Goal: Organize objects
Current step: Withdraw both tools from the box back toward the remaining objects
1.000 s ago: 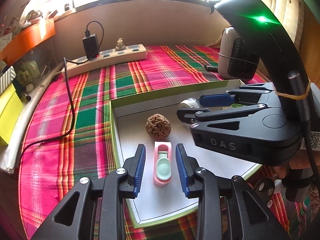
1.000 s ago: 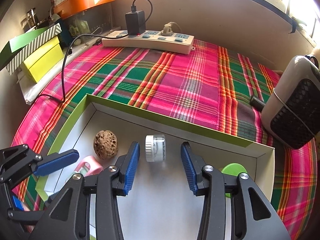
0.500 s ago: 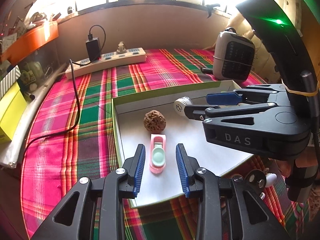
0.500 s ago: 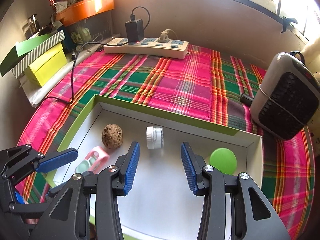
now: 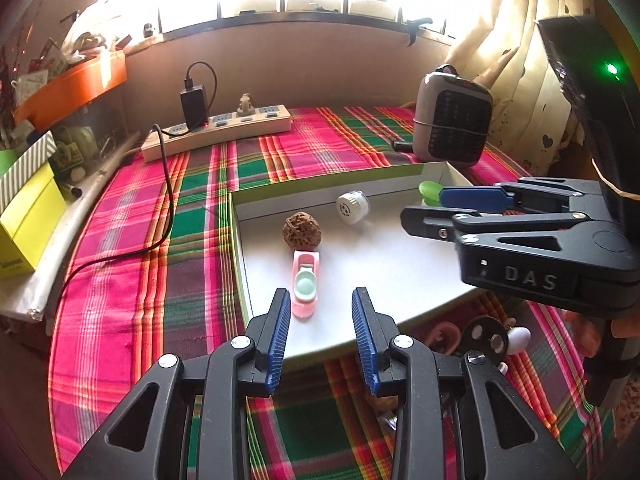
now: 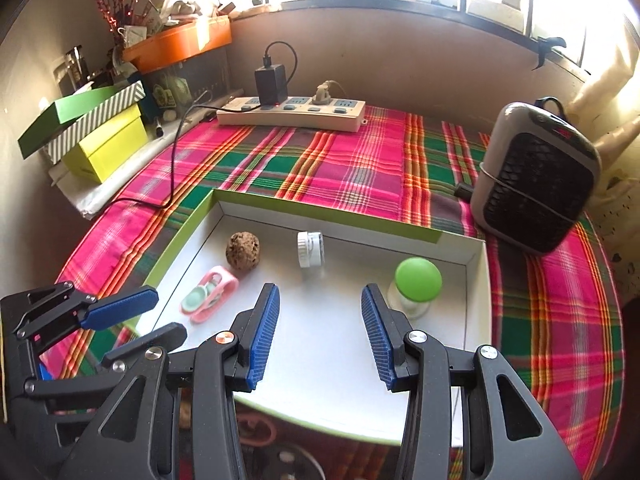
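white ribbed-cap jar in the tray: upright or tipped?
Tipped. The small white jar lies on its side on the tray floor, ribbed cap facing sideways, beside the walnut.

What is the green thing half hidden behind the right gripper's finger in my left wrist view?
Observer: The right wrist view shows it whole: a green-capped jar standing upright in the tray, near the tray's right wall.
Operator: Is the right gripper holding anything?
Observer: No. The right gripper is open, and only bare tray floor shows between its pads.
Operator: Does the jar touch the white bottle?
Observer: No. The white bottle lies on its side by the far wall, clearly apart from the jar.
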`<state>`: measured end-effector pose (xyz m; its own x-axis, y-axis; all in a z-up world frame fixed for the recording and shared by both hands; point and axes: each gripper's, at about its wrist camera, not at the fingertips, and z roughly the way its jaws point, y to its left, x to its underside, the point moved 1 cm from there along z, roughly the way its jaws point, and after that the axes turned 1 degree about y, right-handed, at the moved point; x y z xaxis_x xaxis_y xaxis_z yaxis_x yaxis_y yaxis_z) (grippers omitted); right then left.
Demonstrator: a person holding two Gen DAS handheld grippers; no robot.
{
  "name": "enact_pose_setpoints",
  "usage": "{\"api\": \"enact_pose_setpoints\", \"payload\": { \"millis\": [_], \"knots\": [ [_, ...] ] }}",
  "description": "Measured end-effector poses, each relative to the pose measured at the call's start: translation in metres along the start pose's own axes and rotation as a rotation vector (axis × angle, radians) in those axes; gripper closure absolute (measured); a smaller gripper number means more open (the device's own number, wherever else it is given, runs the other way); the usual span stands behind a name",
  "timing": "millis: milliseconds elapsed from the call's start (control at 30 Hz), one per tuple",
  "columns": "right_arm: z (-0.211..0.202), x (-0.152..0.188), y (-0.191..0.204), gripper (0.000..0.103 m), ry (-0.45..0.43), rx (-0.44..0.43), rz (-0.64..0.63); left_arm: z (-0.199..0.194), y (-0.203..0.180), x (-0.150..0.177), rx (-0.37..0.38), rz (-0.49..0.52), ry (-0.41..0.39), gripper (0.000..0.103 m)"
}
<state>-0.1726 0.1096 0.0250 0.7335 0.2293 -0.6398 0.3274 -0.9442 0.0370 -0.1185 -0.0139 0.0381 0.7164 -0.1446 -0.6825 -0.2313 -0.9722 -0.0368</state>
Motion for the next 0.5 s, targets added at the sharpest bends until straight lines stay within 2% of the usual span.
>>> {"api": "enact_pose_setpoints", "payload": {
  "millis": [500],
  "knots": [
    [-0.041, 0.046, -0.015, 0.059, -0.045, 0.025, 0.034, -0.022, 0.000, 0.026, 0.035, -0.021, -0.021, 0.073]
  ]
}}
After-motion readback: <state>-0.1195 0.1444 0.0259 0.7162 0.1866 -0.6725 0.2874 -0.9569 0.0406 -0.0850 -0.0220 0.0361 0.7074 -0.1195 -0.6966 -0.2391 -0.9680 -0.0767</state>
